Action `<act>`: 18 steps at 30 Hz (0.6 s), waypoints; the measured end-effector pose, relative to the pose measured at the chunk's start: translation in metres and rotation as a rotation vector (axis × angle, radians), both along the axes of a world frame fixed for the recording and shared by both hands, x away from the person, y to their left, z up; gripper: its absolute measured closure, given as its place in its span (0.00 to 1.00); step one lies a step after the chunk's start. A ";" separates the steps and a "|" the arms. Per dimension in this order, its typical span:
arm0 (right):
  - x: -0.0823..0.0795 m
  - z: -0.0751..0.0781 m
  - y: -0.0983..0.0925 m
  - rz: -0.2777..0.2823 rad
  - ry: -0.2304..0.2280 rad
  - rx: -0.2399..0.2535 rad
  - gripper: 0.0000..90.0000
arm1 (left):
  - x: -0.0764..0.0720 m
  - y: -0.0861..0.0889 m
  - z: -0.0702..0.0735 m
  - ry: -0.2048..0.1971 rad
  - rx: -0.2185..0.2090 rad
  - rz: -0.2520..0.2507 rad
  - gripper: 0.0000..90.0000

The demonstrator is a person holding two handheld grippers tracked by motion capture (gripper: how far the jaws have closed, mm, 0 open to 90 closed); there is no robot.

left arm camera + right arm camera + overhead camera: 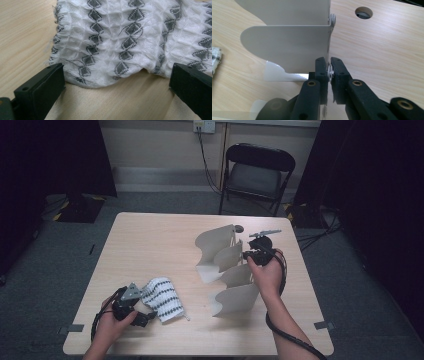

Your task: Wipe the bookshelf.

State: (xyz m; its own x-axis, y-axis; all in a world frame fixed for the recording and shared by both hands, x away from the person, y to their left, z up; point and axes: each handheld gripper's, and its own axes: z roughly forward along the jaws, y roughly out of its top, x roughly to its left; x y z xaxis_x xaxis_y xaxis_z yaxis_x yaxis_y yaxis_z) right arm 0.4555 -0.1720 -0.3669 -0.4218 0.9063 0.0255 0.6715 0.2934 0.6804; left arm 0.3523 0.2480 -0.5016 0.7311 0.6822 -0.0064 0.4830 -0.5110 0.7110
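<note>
— Four or so curved fins [235, 300] on the grey metal rack [227, 270], upright on the right half of the worktop [150, 245]. Why clamped at the spine?

— Probably for steadiness. Right gripper [329, 66] pressed together on the thin upright edge, right at a small screw [331, 72], likely the stiffest spot. Fins too broad and springy to pinch well. Looks like bracing against tipping or sliding.

— And the left side?

— Left gripper [145, 315] spread wide, low on the worktop near the front left corner, gripping nothing. White knitted cloth [120, 32] with grey diamonds just ahead, rumpled at the near edge, reaching in between the jaws without touching either. Seemingly lined up for a grab at that edge.

— Well apart from the rack, then?

— Yes, with bare wood between. Possibly meant for carrying across to the fins, though hard to say for sure.

— Anything in the way?

— Not much. Round cable hole [363, 12] in the worktop just beyond the rack's far end, worth avoiding with a trailing corner of cloth. Loose threads [130, 28] on the knit, apt to snag on a fin edge or the screw. Right hand [267, 275] and trailing cable [280, 330] close behind the spine, crowding any approach from that side. Black folding chair [257, 172] past the far edge, out of reach.
</note>
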 end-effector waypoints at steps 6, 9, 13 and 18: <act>-0.002 0.004 -0.003 -0.001 -0.009 0.011 0.95 | 0.000 0.000 0.000 0.000 0.000 0.000 0.00; -0.003 0.006 -0.006 -0.006 -0.015 0.028 0.95 | 0.000 0.000 0.000 0.000 0.000 0.000 0.00; -0.006 0.016 -0.007 0.004 -0.032 0.038 0.95 | 0.000 0.000 0.000 0.000 0.000 0.000 0.00; -0.007 0.029 -0.008 0.020 -0.058 0.038 0.95 | 0.000 -0.001 0.000 0.000 -0.008 0.006 0.00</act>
